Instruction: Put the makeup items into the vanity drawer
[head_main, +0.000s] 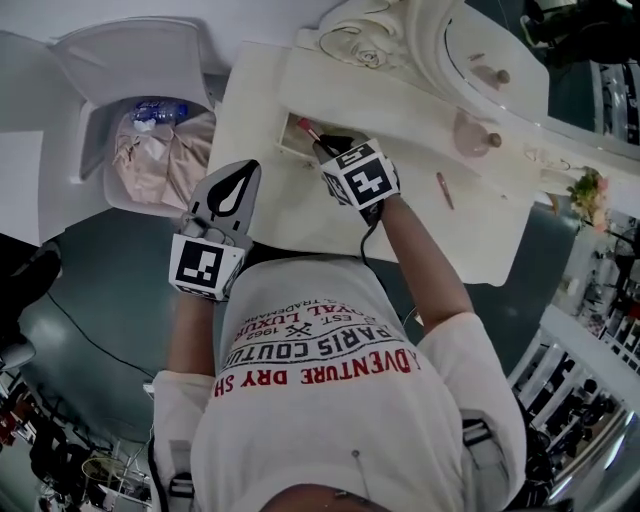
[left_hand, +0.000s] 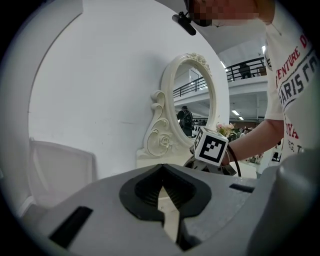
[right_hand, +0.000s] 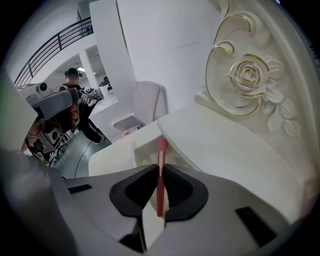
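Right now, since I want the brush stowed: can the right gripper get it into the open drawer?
Probably yes: the right gripper, shut on the pink brush, hangs just over the open drawer, nothing between them.

— Anything to read here?
— Only on the T-shirt (head_main: 320, 350). It's upside down in the head view: "DVENTURE DRY SH" in red, "PARIS COUTU" in dark letters, then "EST 1962".
— And the left gripper view?
— The same T-shirt (left_hand: 295, 85), cut off: "ENTURE D" and "PARIS".
— The cube (head_main: 207, 265) on the left tool (head_main: 247, 168), and the right tool (head_main: 322, 143)?
— Black-and-white square patterns only.
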